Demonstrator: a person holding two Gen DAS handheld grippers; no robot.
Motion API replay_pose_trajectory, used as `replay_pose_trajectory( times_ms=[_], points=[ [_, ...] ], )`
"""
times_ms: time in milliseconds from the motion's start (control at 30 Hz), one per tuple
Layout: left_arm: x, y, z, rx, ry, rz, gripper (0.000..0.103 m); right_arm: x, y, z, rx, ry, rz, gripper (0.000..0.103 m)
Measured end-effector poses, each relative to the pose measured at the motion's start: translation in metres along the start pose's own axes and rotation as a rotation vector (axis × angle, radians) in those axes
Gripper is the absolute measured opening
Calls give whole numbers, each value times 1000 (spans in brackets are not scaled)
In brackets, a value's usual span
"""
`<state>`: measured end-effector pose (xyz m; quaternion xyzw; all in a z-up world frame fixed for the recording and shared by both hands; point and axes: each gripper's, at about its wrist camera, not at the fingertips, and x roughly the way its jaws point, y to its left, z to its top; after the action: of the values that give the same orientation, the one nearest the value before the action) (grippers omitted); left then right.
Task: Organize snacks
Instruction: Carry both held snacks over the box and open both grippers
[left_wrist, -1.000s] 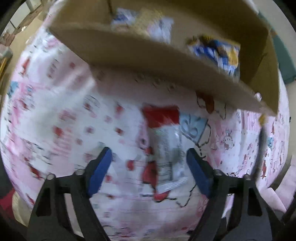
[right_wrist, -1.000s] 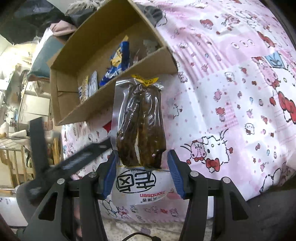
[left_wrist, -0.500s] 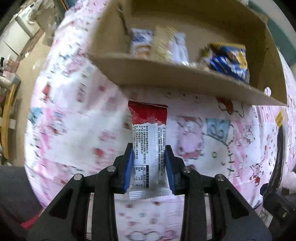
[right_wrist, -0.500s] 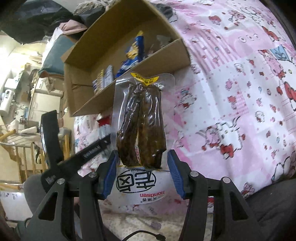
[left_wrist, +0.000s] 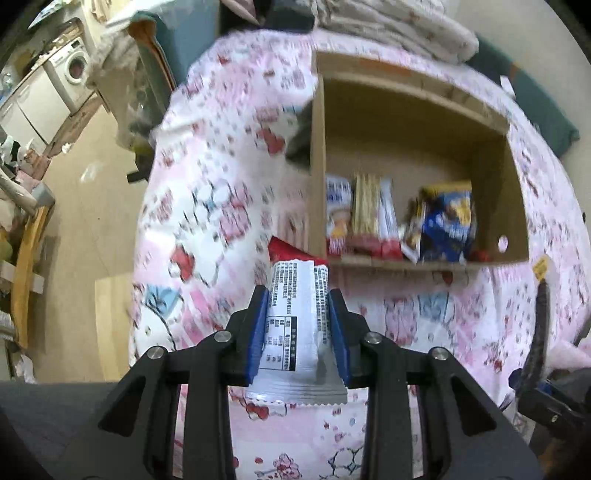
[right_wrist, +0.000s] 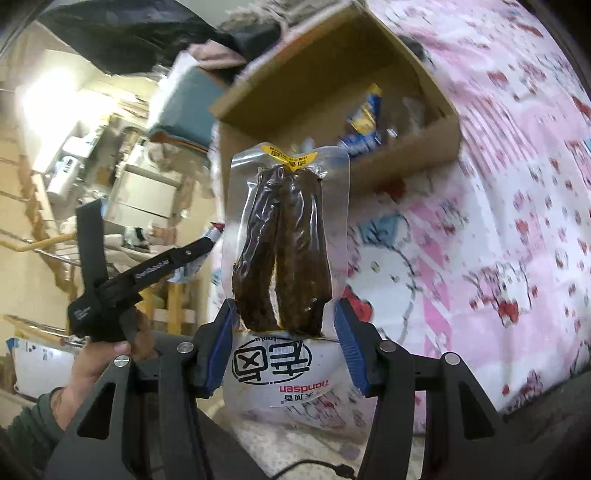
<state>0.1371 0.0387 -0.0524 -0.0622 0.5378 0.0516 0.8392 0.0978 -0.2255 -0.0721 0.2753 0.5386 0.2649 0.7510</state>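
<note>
**Now both grippers carry a snack by the box**

Left gripper (left_wrist: 298, 328): its blue pads pinch a silver-and-red snack packet (left_wrist: 297, 317) by the long sides, printed back facing the camera, the crimped near end hanging below the fingers and the red far end sticking out past the fingertips. The jaws have just been closing, with this packet between them. Beyond the fingertips and a little to their right sits the open cardboard box (left_wrist: 317, 177) on a pink cartoon-print bedsheet (left_wrist: 207, 206); inside, against its near wall, stand a few slim white packets (left_wrist: 364, 214) and a blue bag (left_wrist: 448, 221).

Right gripper (right_wrist: 284, 332): its fingers clamp a clear vacuum pack of two dark sausages (right_wrist: 284, 251) near the white printed end, so the sausages and yellow label extend forward past the fingertips. The box (right_wrist: 332, 74) lies ahead of that pack, tilted in this view. Left of the fingers, a hand (right_wrist: 99, 365) grips the other gripper's black handle.
</note>
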Motion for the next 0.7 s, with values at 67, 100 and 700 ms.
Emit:
replay_pose_trajectory(
  times_ms=[67,100,700],
  points=[
    [-7,1,12,-12,-36,-18,28,-6,5,7,-18,-37,24,55],
    [-9,-2,18,-12,-51,-22,28,-8,7,11,-25,-54,30,55],
    [6,-76,103,105,-172,-34,28,3,-17,137,-96,-196,-105,56]
  ],
)
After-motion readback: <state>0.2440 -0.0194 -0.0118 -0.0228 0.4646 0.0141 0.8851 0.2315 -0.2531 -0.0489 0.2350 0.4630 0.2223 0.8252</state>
